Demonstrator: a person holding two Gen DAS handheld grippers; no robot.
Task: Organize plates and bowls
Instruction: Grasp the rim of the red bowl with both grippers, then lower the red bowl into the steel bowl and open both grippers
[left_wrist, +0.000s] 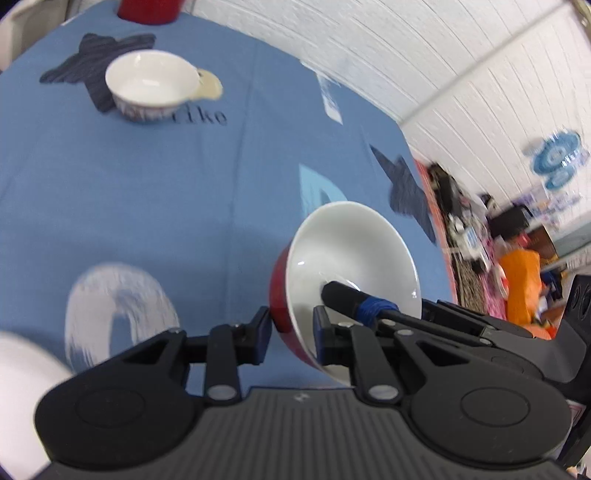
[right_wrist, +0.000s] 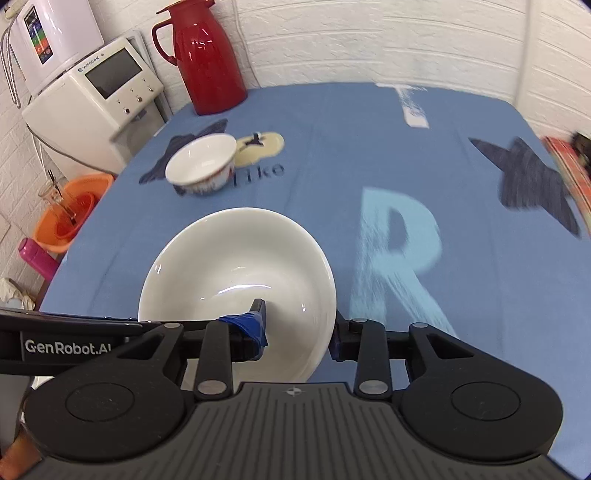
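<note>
Blue-clothed table (right_wrist: 332, 122) holds one bowl (right_wrist: 201, 164) near its far-left corner, unstacked, while both grippers (left_wrist: 290, 332) (right_wrist: 297, 332) pinch a red bowl's (left_wrist: 351, 273) rim.

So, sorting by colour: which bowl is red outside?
The tilted bowl in the left gripper; the far upright bowl is white outside, with a patterned band.

Left wrist view: sits on left gripper (left_wrist: 290, 338), looks forward and down, tilted, very near table. Right wrist view: sits on right gripper (right_wrist: 297, 338), looks forward toward wall. Both views share blue tablecloth (left_wrist: 184, 206) (right_wrist: 424, 147) and small white bowl (left_wrist: 151, 86) (right_wrist: 201, 166).
</note>
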